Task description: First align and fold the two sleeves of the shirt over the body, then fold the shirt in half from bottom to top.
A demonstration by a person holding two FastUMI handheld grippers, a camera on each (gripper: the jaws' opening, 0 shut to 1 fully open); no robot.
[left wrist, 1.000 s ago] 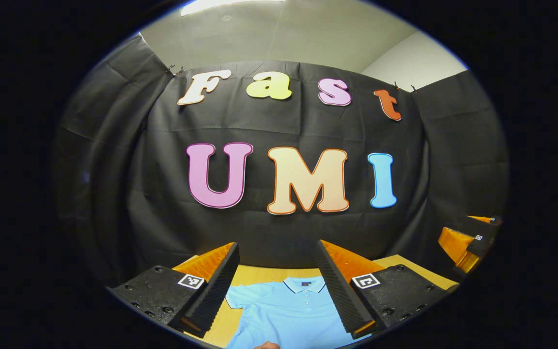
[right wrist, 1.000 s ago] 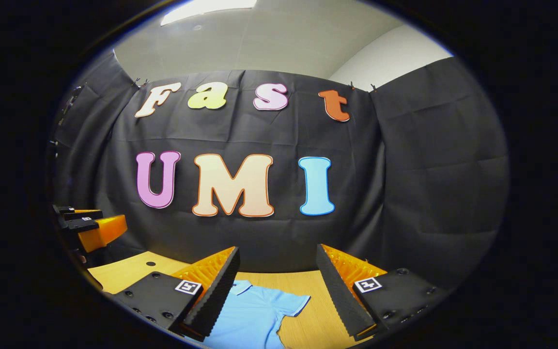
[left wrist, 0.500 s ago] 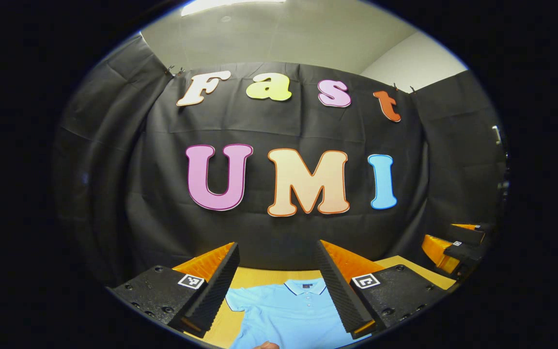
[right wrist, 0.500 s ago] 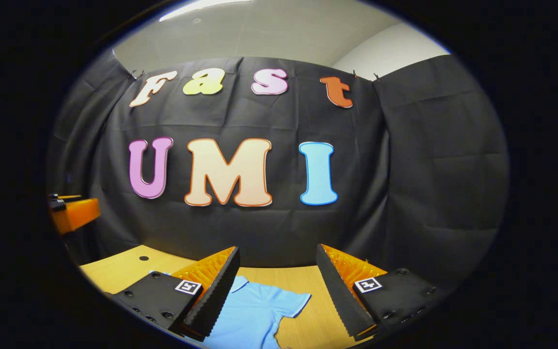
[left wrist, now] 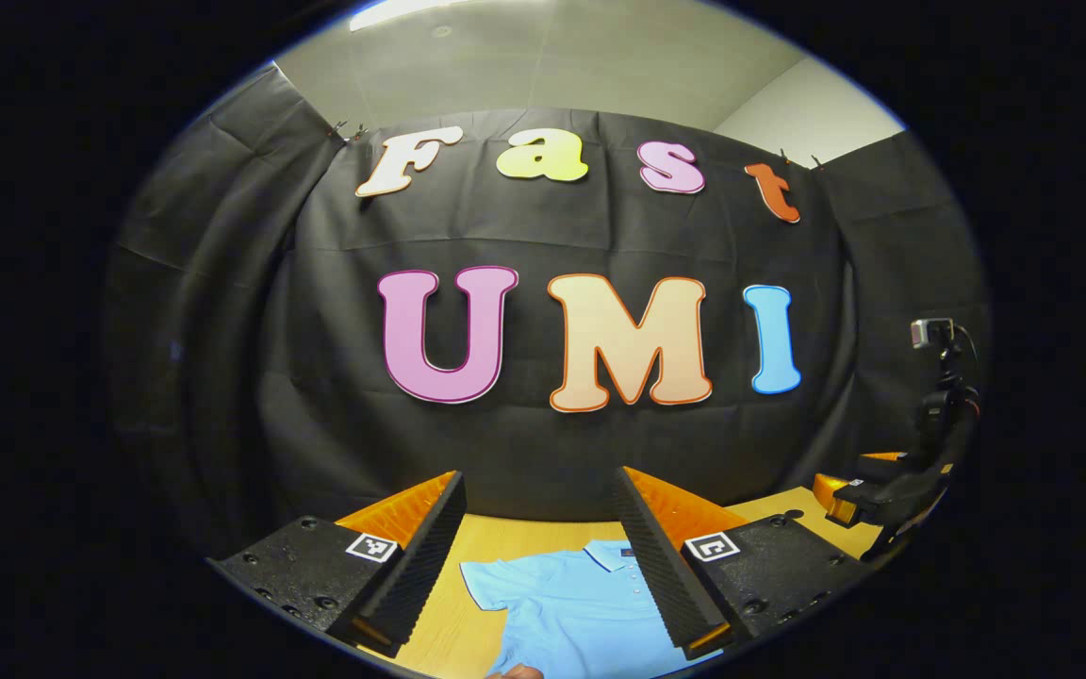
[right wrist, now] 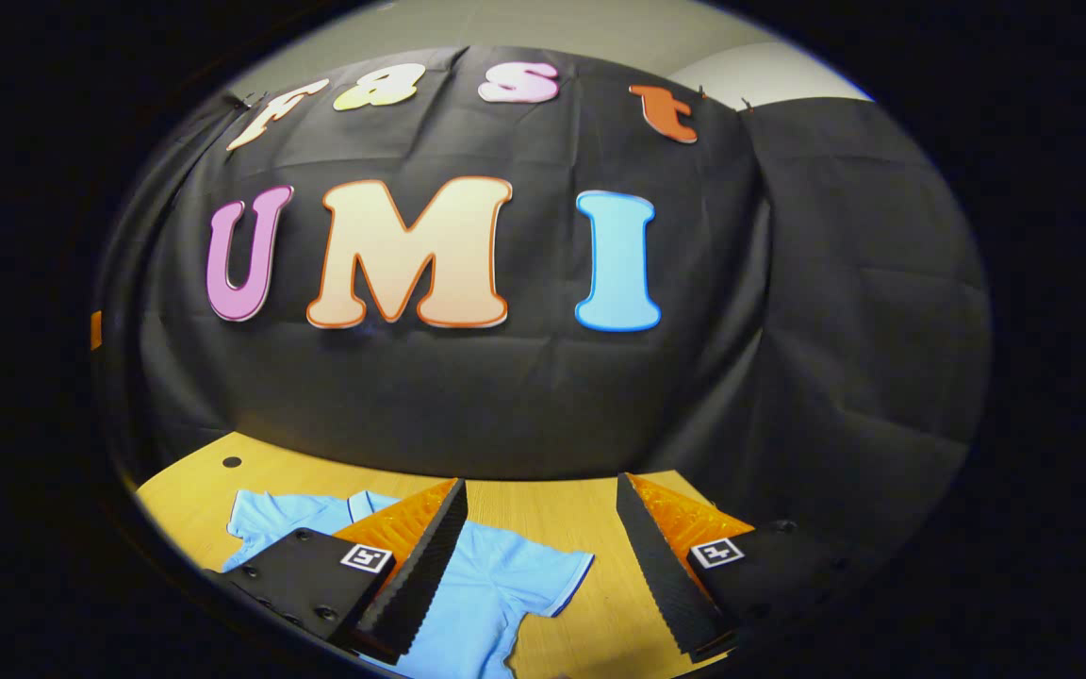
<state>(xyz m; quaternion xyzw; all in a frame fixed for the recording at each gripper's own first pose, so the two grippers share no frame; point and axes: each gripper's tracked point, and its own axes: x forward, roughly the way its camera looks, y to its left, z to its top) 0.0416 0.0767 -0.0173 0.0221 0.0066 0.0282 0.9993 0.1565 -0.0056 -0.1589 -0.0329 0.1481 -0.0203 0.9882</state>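
Note:
A light blue polo shirt [left wrist: 571,608] lies flat on the wooden table [left wrist: 505,538], collar [left wrist: 611,554] toward the black back wall. My left gripper [left wrist: 538,566] hovers open above it, nothing between its fingers; one short sleeve [left wrist: 486,577] shows in the gap. In the right gripper view the shirt [right wrist: 496,589] spreads from the left sleeve [right wrist: 260,514] to the right sleeve [right wrist: 548,575]. My right gripper [right wrist: 538,566] is open and empty above that right sleeve and shoulder. In the left gripper view the right gripper [left wrist: 868,490] appears at the far right, over the table's edge.
The table [right wrist: 543,505] runs back to the black cloth wall, with bare wood to the right of the shirt. A small round hole [right wrist: 232,462] sits in the table's far left corner. A fingertip [left wrist: 515,671] peeks in at the bottom edge.
The right gripper has tipped downward and gone forward, so more of the table and shirt show. The left gripper has shifted slightly left. Both stay open.

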